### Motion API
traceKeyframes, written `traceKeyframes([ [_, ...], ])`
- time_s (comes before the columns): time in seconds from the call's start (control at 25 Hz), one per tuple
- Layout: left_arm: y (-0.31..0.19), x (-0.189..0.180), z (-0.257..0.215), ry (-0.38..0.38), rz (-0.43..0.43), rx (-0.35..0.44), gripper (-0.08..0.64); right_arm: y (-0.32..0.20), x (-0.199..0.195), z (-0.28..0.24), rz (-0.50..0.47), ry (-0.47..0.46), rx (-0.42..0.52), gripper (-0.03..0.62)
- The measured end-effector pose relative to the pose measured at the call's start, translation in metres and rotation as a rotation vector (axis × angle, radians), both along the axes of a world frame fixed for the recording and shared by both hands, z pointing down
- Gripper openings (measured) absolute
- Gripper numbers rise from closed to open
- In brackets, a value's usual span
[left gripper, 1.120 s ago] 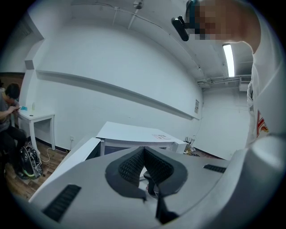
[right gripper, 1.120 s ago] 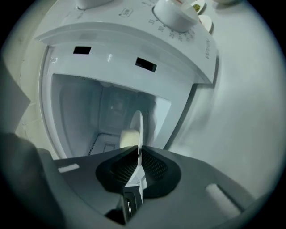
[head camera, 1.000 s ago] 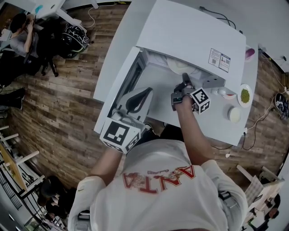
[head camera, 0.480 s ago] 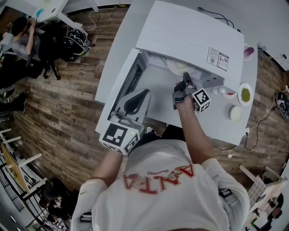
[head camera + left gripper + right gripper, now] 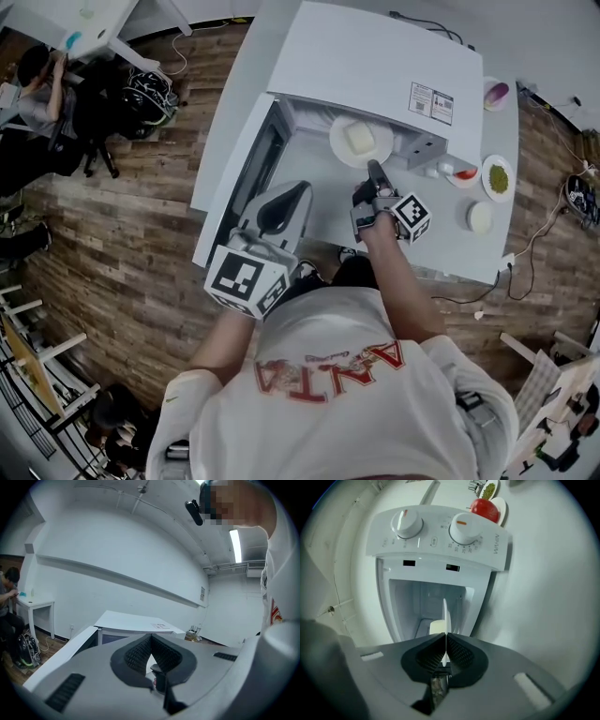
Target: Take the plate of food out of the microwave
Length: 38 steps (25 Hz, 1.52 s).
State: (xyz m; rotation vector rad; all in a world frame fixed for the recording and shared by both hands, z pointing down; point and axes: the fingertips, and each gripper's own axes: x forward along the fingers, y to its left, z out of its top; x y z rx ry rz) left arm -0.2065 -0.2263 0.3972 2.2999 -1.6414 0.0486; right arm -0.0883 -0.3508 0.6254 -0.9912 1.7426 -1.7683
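Now the microwave (image 5: 375,66) stands open on the tabletop (image 5: 487,253), with the plate (image 5: 339,148) partly out of its mouth. The right gripper (image 5: 373,172) has its jaws clamped on the near rim. The left gripper (image 5: 300,190) has its jaws closed and empty. The plate is probably stiff, smooth and breakable. The food (image 5: 359,138) may slide, so keep the plate level.

The person's white shirt (image 5: 328,375) carries the brand ANTA in big red letters. From the head view it reads upside down, and a smaller line beside it is too fine to read. A sticker (image 5: 430,101) on top of the microwave (image 5: 375,56) holds print and a square code — illegible. The left cube (image 5: 246,279) and the right cube (image 5: 411,214) bear black-and-white square markers. On the control panel (image 5: 436,541), the brand mark (image 5: 496,545) and the dial scales cannot be read.
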Motion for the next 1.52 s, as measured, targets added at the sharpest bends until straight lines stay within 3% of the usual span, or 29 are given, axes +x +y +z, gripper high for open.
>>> traceKeyframes([
  [0.32, 0.017, 0.025, -0.007, 0.016, 0.060, 0.022, 0.009, 0.060, 0.032, -0.005, -0.033, -0.006, -0.010, 0.011],
  [0.72, 0.024, 0.072, -0.002, 0.025, 0.177, 0.018, 0.009, 0.117, 0.121, 0.026, 0.078, 0.007, -0.066, 0.012],
  [1.16, 0.015, 0.128, 0.006, 0.004, 0.317, 0.000, 0.009, 0.130, 0.219, 0.061, 0.297, 0.023, -0.121, 0.014],
  [1.4, 0.009, 0.134, 0.008, 0.004, 0.338, -0.007, 0.009, 0.125, 0.239, 0.072, 0.326, 0.033, -0.137, 0.012],
  [1.52, 0.007, 0.132, 0.009, 0.010, 0.337, -0.011, 0.009, 0.126, 0.241, 0.077, 0.300, 0.088, -0.184, 0.011],
])
